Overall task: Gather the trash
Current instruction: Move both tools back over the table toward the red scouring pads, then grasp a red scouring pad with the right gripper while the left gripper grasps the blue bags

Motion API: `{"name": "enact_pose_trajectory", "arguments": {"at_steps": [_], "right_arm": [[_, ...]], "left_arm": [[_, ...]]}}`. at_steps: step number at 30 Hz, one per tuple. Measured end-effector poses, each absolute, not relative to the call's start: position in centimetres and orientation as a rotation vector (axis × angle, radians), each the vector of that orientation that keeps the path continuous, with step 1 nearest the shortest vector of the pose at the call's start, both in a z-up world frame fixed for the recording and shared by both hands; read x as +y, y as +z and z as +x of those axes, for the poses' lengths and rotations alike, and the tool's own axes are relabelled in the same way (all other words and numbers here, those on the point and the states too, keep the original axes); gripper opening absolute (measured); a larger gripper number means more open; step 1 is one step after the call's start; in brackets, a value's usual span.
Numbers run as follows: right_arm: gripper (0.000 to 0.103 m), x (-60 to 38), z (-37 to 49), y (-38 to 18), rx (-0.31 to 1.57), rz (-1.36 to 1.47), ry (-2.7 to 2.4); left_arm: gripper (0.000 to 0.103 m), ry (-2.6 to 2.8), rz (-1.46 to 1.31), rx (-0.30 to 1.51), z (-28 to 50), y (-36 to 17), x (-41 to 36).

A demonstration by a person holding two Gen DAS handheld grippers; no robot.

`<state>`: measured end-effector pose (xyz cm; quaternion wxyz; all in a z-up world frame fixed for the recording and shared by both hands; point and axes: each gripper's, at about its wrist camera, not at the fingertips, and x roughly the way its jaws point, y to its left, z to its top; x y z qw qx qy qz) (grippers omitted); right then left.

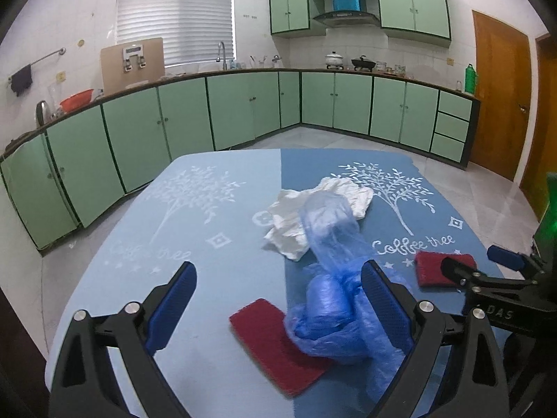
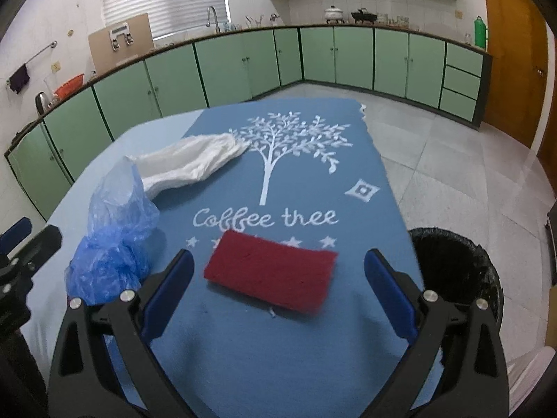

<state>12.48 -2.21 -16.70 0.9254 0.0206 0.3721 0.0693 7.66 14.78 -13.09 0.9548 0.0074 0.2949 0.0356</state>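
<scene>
- green kitchen cabinets (image 1: pixel 243 108) line the walls behind a bench (image 2: pixel 264 365) covered by a two-tone blue cloth printed "coffee tree".
- left tongs (image 1: pixel 278 299) gape wide and hold nothing; a crumpled blue plastic bag (image 1: pixel 330 310) lies between them, brushing the right finger, partly over a red scouring pad (image 1: pixel 264 334).
- right tongs (image 2: pixel 278 289) are also spread wide and empty, straddling a second red scouring pad (image 2: pixel 271 275) lying flat on the bench.
- crumpled white paper (image 1: pixel 313 209) lies further back, just behind the bag.
- black-lined trash bin (image 2: pixel 456 271) stands on the floor beside the bench's right edge.
- risk: the thin bag could slip or drag the pad beneath it; the flat pad may slide away rather than lift.
- hard to tell whether bag and paper touch; the bin's far side is cut off.
</scene>
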Motion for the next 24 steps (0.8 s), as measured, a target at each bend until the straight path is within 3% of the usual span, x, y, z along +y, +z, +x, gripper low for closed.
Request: {"name": "enact_pose_trajectory", "arguments": {"at_steps": [12, 16, 22, 24], "right_arm": [[0.095, -1.1, 13.9, -18.3, 0.852, 0.016, 0.087], [0.085, -0.9, 14.0, -18.6, 0.869, 0.015, 0.107], [0.083, -1.2, 13.9, -18.6, 0.867, 0.039, 0.121], [0.072, -1.3, 13.9, -18.3, 0.857, 0.041, 0.120]], "left_arm": [[0.093, 0.056, 0.005, 0.604, 8.0, -13.2, 15.9], [0.093, 0.054, -0.005, 0.611, 8.2, -13.4, 16.1], [0.093, 0.053, -0.004, 0.611, 8.2, -13.4, 16.1], [0.093, 0.050, -0.006, 0.612, 8.2, -13.4, 16.1]]}}
